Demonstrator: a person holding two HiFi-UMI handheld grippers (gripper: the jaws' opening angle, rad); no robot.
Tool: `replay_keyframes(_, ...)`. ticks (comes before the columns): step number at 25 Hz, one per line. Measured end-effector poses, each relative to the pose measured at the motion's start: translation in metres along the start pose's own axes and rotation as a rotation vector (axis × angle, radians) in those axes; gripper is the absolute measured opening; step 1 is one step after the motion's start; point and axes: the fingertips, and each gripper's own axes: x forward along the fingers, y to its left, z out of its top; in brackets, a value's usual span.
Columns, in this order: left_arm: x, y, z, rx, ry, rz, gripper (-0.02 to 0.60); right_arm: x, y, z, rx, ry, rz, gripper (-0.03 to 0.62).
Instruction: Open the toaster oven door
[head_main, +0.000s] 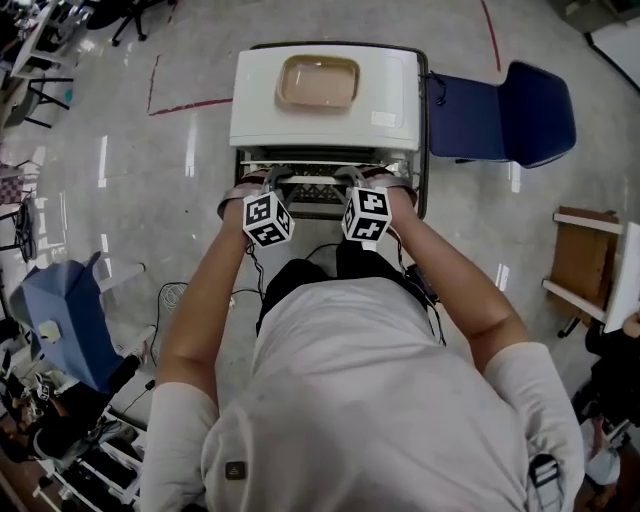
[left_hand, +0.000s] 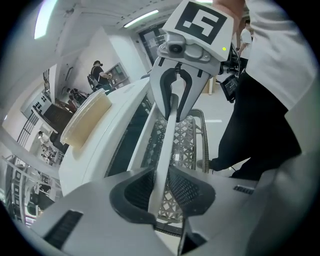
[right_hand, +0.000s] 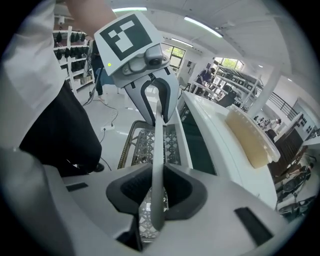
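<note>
A white toaster oven (head_main: 325, 100) stands in front of me with a beige tray (head_main: 318, 83) on its top. Its white bar handle (left_hand: 167, 135) runs along the dark glass door (left_hand: 125, 142), which lies close against the oven front. My left gripper (left_hand: 161, 187) is shut on this handle, pads pressed on both sides of the bar. Further along the same handle (right_hand: 158, 135), my right gripper (right_hand: 156, 192) is also shut on it. In the head view the left gripper (head_main: 272, 185) and right gripper (head_main: 360, 183) sit side by side at the oven's front edge.
The oven rests on a wire-mesh stand (left_hand: 182, 140). A dark blue chair (head_main: 500, 110) is just right of it, and a wooden shelf unit (head_main: 580, 260) stands further right. A blue seat (head_main: 65, 315) and cables (head_main: 180, 295) lie at the left on the floor.
</note>
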Motion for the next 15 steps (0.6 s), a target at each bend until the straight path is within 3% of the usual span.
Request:
replay_keyframes(8,0.001,-0.03,-0.011,0.054,-0.046,0.033,0.099,0.01,0.029,-0.005,-0.021,0.066,-0.073,0.081)
replay_keyframes(15,0.011,-0.102,-0.026,0.111,-0.041,0.056,0.091,0.023,0.097,-0.022,-0.059,0.202,-0.198,0.081)
